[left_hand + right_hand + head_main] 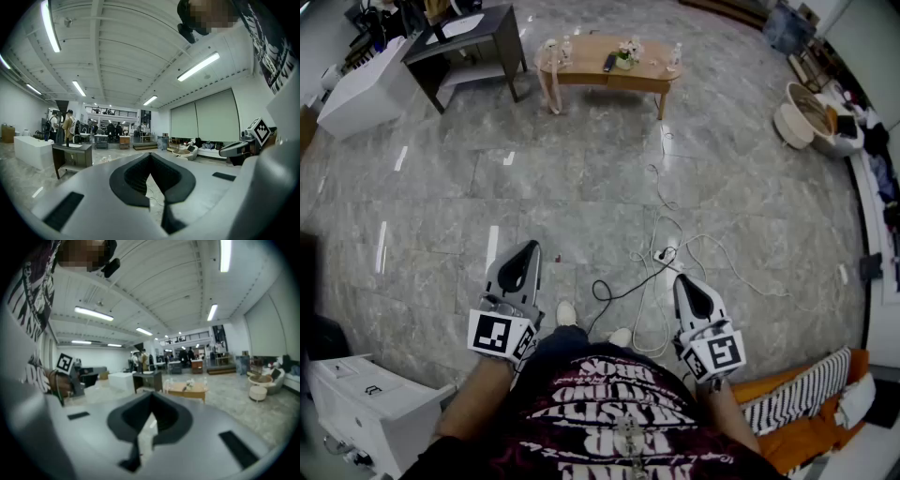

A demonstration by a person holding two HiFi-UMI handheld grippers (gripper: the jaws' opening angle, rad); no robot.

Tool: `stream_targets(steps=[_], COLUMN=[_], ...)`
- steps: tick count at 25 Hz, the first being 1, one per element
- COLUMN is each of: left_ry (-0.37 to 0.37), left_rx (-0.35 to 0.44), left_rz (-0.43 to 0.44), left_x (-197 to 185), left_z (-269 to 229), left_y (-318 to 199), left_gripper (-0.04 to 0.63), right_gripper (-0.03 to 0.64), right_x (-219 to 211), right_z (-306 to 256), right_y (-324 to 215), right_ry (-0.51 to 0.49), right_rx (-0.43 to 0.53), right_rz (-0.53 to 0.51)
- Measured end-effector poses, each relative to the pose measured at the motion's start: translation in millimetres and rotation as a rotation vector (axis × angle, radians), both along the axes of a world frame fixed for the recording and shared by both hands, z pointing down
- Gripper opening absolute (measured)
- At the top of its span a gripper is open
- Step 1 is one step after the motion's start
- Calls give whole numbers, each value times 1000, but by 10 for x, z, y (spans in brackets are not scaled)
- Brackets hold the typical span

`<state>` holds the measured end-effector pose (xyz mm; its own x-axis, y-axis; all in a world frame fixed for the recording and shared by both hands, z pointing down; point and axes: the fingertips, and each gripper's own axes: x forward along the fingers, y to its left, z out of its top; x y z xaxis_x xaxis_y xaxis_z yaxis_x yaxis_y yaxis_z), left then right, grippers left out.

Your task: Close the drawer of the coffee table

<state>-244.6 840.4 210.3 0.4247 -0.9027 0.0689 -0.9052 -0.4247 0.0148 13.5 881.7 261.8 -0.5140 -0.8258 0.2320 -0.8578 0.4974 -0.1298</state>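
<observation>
1. The floor [581, 187] is glossy grey marble in large square slabs and runs from the person's feet to the coffee table.
2. The coffee table [591, 52] is light wood with a long rounded top. It stands far across the floor, well apart from both grippers, and its drawer is too small to make out.
3. A dark, boxy side table [508, 37] stands just left of the coffee table.
4. Thin black and white cables [661, 253] loop loosely over the slabs, between the coffee table and the grippers.
5. The left gripper [528, 251] has a smooth grey shell and black pads. Its jaws meet at the tip with nothing between them.
6. The right gripper [684, 281] has the same build. Its jaws are pressed together and hold nothing.
</observation>
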Motion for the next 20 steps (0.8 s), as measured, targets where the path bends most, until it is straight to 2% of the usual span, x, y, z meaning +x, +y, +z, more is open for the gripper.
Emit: stream_targets(steps=[7,13,20], left_ry=[-6,-20,-37], left_rx=[1,-5,-38], left_rz=[-15,-9,-11], left_x=[290,529,414], left_z=[28,56,173], left_y=[202,291,50], left_gripper=[23,23,23], right_gripper=[34,35,34], right_x=[249,540,438], right_z=[18,87,109], right_y=[157,237,13], right_ry=[-11,-70,-100], right_rx=[4,-28,-20], right_rz=[-28,-14,-20])
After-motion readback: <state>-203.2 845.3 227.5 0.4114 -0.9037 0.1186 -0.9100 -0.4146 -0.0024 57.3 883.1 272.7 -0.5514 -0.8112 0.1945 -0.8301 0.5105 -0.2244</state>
